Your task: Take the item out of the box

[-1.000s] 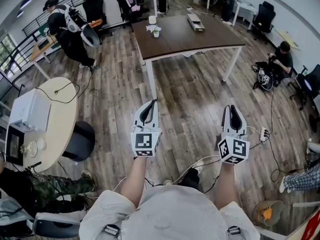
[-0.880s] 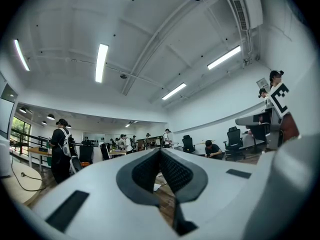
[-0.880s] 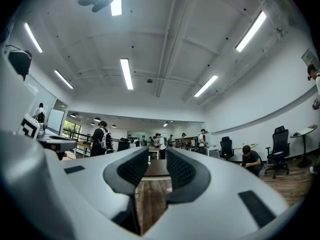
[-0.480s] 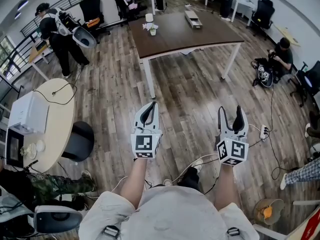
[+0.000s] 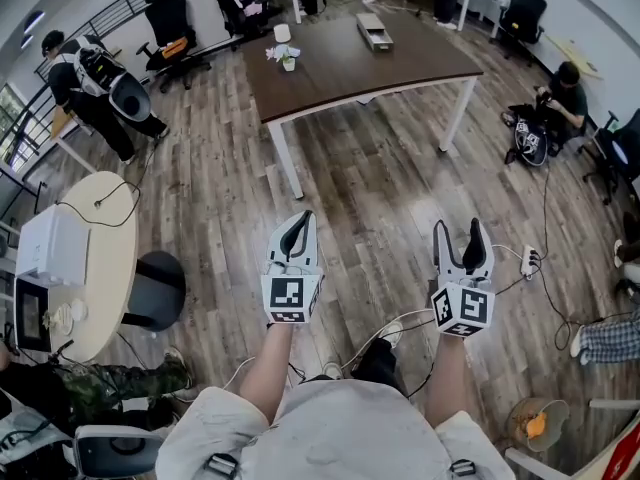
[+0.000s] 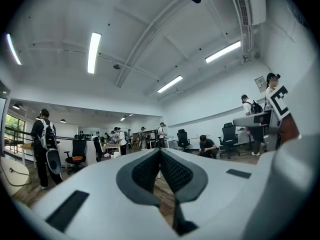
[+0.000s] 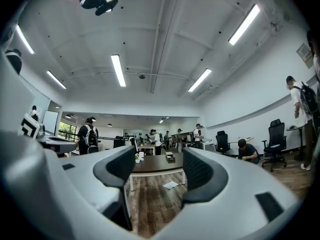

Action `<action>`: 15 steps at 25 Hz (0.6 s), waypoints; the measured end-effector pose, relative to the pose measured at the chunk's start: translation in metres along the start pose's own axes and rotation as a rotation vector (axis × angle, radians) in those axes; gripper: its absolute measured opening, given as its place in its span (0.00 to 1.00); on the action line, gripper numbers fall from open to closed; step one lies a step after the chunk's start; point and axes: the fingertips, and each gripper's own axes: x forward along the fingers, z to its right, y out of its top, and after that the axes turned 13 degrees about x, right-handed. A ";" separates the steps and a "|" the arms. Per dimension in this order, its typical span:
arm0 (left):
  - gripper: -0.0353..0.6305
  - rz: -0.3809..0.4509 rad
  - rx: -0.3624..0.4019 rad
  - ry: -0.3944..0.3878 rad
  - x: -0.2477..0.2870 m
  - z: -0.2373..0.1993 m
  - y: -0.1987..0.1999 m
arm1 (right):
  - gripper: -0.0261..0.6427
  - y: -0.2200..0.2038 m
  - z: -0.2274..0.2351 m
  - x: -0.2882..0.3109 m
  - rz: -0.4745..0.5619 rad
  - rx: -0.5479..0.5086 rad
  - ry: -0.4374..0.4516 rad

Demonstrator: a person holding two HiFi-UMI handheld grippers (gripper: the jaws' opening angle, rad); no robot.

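Observation:
A long grey box [image 5: 374, 31] lies on the far side of a dark brown table [image 5: 350, 78] well ahead of me; in the right gripper view the box [image 7: 170, 157] shows small on the table [image 7: 155, 166]. Both grippers hang over the wooden floor, far short of the table. My left gripper [image 5: 298, 219] is shut, its dark pads meeting [image 6: 160, 152] with nothing between them. My right gripper [image 5: 458, 230] stands open and empty, the table showing through its gap [image 7: 159, 160].
A small plant and a white cup [image 5: 285, 56] stand at the table's left end. A round beige table [image 5: 95, 268] and a black stool [image 5: 155, 286] are at my left. A power strip with cables [image 5: 528, 261] lies at the right. People and office chairs stand around the room.
My right gripper's jaws have gone from shut to wide open. The table has come a little nearer in the head view, and the person at the far left has moved further left.

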 end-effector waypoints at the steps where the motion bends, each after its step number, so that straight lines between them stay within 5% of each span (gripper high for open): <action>1: 0.06 -0.004 -0.001 -0.003 0.009 0.004 -0.001 | 0.48 -0.001 0.008 0.006 -0.002 0.004 -0.003; 15: 0.06 -0.018 -0.009 -0.067 0.161 0.088 0.026 | 0.48 0.020 0.153 0.085 0.012 0.062 -0.045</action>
